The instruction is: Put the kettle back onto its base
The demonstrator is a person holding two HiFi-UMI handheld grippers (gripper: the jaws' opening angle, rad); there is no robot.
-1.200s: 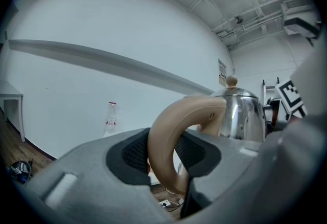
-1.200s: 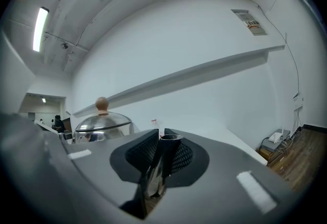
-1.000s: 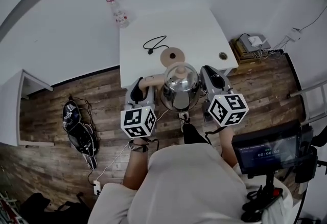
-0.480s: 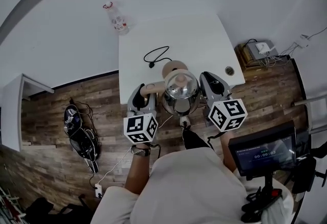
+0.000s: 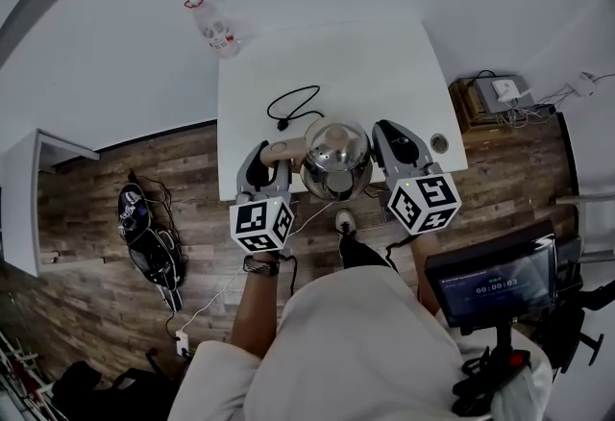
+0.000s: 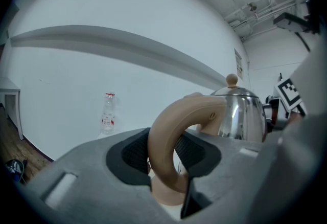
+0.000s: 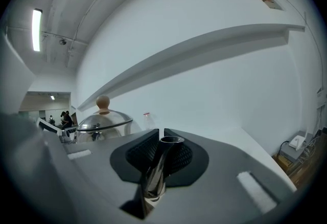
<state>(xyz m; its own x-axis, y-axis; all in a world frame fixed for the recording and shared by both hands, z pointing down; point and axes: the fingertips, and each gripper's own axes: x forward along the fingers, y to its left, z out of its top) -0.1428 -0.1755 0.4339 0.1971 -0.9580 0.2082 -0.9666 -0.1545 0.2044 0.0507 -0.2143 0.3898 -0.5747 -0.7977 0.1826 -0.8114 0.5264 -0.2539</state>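
A shiny steel kettle (image 5: 336, 158) with a beige knob hangs between both grippers above the near edge of the white table (image 5: 384, 63). My left gripper (image 5: 273, 154) is shut on its beige loop handle (image 6: 171, 138), which fills the gap between the dark pads. My right gripper (image 5: 386, 138) is shut on the narrow steel spout (image 7: 157, 166). The kettle body (image 6: 240, 113) shows to the right in the left gripper view, and the kettle lid (image 7: 102, 118) to the left in the right gripper view. The round base is hidden under the kettle; its black cord (image 5: 293, 107) lies just beyond.
A plastic bottle (image 5: 213, 25) stands past the table's far left corner. A round cable hole (image 5: 439, 142) sits at the table's near right corner. Shoes (image 5: 144, 236) lie on the wooden floor at left, a screen (image 5: 490, 280) stands at right, a box of electronics (image 5: 500, 92) behind it.
Both grippers have carried the kettle forward from in front of the table to above its near edge. The round base, visible before beyond the kettle, is now covered by it.
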